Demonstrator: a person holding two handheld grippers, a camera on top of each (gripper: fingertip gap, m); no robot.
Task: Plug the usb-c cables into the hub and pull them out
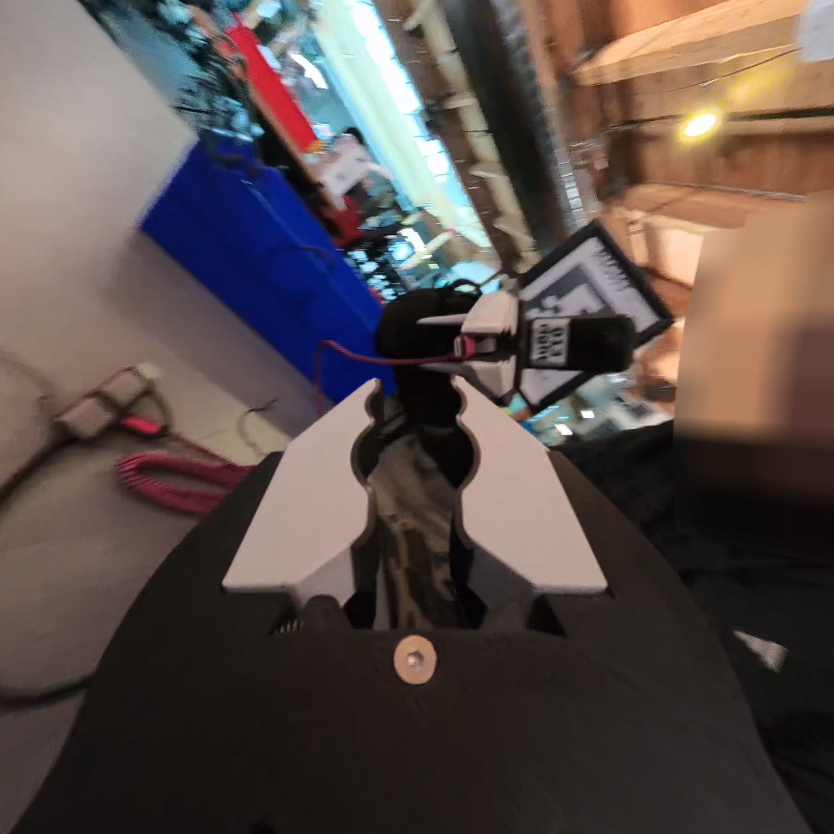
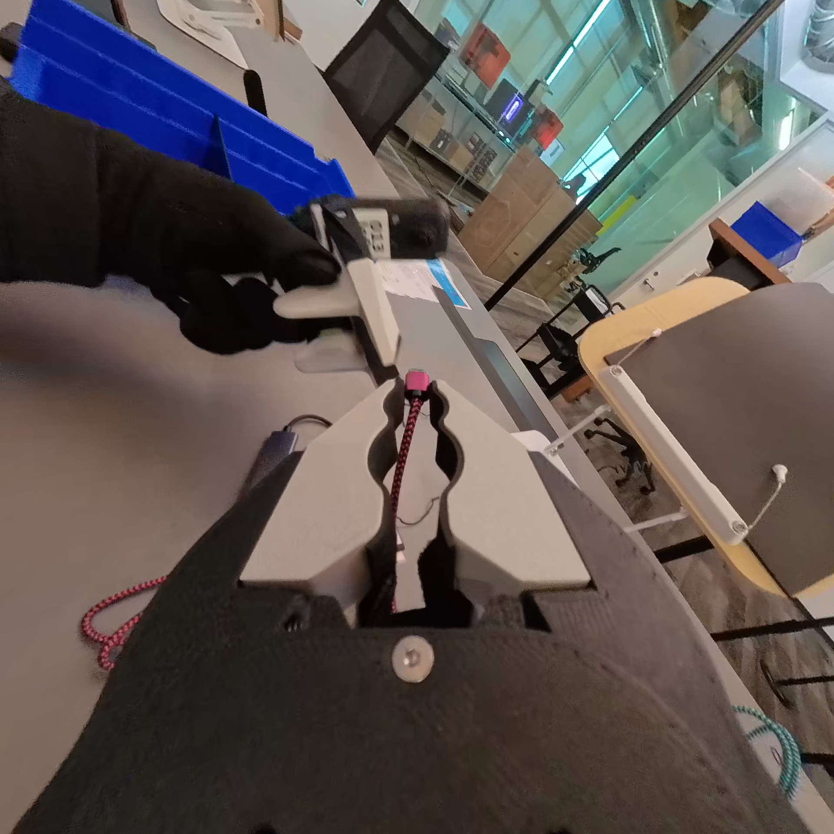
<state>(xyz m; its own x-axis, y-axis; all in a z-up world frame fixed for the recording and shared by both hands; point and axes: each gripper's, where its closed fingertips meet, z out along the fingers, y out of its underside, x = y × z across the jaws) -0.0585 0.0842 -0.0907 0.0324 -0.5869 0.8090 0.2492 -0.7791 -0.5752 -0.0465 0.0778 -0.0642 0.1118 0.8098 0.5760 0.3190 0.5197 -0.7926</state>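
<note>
Right tool (image 2: pixel 413 383): nipped on pink plug (image 2: pixel 416 380) of braided cable (image 2: pixel 406 456).
Left tool (image 1: pixel 417 397): narrowly parted, empty.
Hub (image 2: pixel 275 447): partly hidden, on worktop (image 2: pixel 90 428).
Labels: blurred stickers.

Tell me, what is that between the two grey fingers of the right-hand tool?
A pink braided cable runs between the right gripper's fingers, its pink plug poking past their tips. The right wrist view shows it.

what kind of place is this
Probably an office-style lab or workshop: a grey worktable with blue storage bins, glass partition walls onto shelving, and rolling chairs on carpet.
</note>
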